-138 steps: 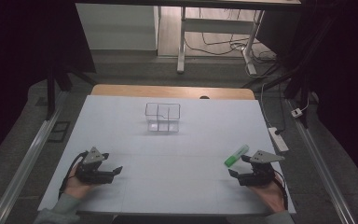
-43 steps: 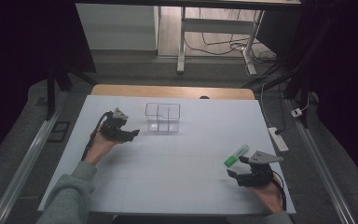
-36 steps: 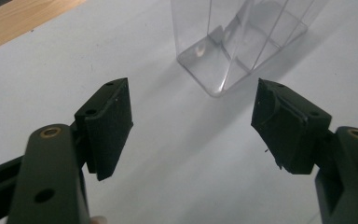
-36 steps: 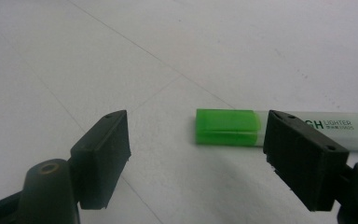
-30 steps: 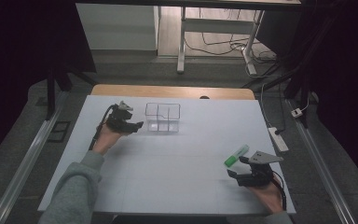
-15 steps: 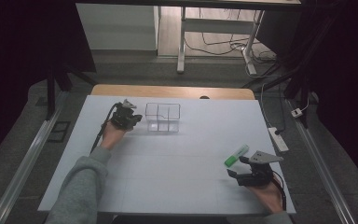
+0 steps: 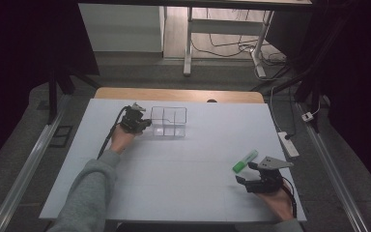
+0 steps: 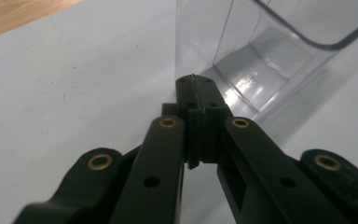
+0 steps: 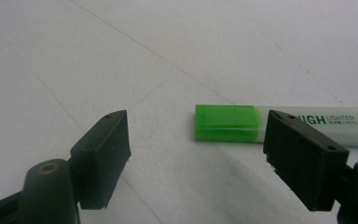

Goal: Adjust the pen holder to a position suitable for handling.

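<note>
Left gripper (image 7: pixel 142 122) pinching thin wall of clear plastic organizer (image 7: pixel 169 121) at far-left bench (image 7: pixel 183 169) area; jaws pressed onto wall edge. Right gripper (image 7: pixel 251 181) spread, resting near right edge, green highlighter (image 7: pixel 245 161) just ahead, untouched. Organizer likely light, rigid, slippery: grip wall firmly. Highlighter light, smooth: take across barrel.

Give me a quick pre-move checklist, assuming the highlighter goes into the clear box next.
1. Left tongs shut on the clear box wall: ok.
2. Right tongs open: ok.
3. Green highlighter between the right jaws: not ok, it lies ahead of them, off toward one jaw.
4. Highlighter capped: ok.
5. Box upright on the white table: ok.
6. Box compartments empty: cannot tell for all of them.
</note>
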A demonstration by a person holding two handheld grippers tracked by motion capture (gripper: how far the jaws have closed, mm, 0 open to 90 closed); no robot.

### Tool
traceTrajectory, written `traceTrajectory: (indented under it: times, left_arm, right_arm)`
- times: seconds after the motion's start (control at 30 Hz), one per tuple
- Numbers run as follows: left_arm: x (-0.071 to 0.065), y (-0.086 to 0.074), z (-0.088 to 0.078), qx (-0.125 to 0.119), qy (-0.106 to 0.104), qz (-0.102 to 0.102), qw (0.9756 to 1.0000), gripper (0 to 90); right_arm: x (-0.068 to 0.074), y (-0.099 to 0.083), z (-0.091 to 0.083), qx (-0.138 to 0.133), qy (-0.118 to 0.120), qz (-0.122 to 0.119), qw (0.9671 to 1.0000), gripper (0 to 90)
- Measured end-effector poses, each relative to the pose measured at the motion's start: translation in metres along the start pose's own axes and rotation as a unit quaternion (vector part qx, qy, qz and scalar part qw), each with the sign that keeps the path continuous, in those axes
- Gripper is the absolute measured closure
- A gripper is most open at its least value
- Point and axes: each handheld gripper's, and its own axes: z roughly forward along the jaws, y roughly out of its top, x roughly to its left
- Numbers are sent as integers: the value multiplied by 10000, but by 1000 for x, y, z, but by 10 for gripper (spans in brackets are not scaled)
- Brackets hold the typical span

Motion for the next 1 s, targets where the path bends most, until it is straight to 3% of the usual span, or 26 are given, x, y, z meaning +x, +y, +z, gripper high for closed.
traceTrajectory:
  times: [0.33,1.0]
  left_arm:
    - [-7,5,7,31,-74,-2,10000,886]
    - [-33,22,25,130,-275,228,9993,886]
  right_arm:
    - [0,0,-1,11,-19,4,10000,221]
    - [0,-1,0,45,11,8,10000,220]
